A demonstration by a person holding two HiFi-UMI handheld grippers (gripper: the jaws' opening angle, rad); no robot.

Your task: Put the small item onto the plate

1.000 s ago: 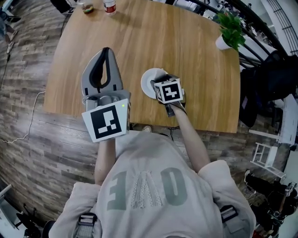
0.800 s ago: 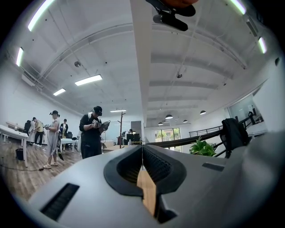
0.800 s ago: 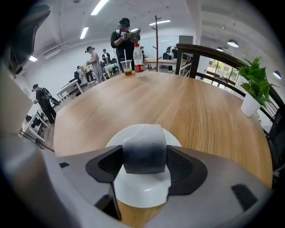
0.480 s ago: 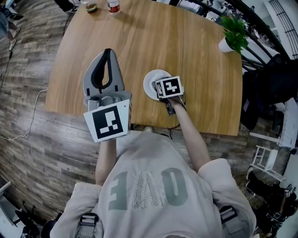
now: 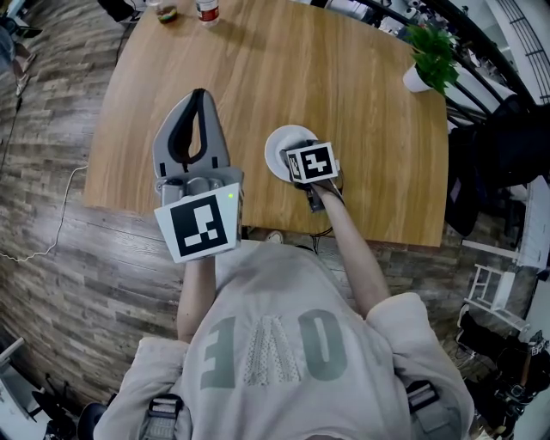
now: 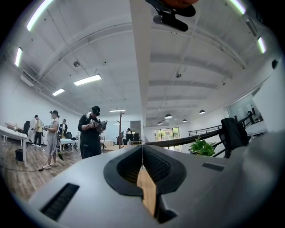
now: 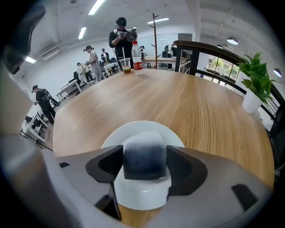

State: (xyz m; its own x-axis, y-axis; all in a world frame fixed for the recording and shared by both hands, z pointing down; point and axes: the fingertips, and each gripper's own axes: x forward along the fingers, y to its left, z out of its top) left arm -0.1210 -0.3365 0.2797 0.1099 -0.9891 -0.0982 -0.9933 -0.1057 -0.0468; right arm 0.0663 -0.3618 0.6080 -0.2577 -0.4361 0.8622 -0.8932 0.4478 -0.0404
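A white round plate (image 7: 142,131) (image 5: 280,148) lies on the wooden table near its front edge. My right gripper (image 7: 144,162) (image 5: 301,159) hovers over the plate's near half and is shut on a small dark, rounded item (image 7: 144,156), which hangs just above the plate. In the head view the item is hidden under the gripper's marker cube. My left gripper (image 5: 194,110) (image 6: 142,158) is held up high to the left of the plate, its jaws shut together with nothing between them.
The round wooden table (image 5: 284,77) carries a bottle (image 5: 206,10) and a cup (image 5: 167,12) at its far edge and a potted plant (image 5: 427,58) at the far right. Wood floor and a cable (image 5: 51,223) lie left. People (image 7: 122,38) stand beyond the table.
The scene shifted slightly in the head view between the earliest frame and now; both grippers have held nearly the same places, the right one still over the plate.
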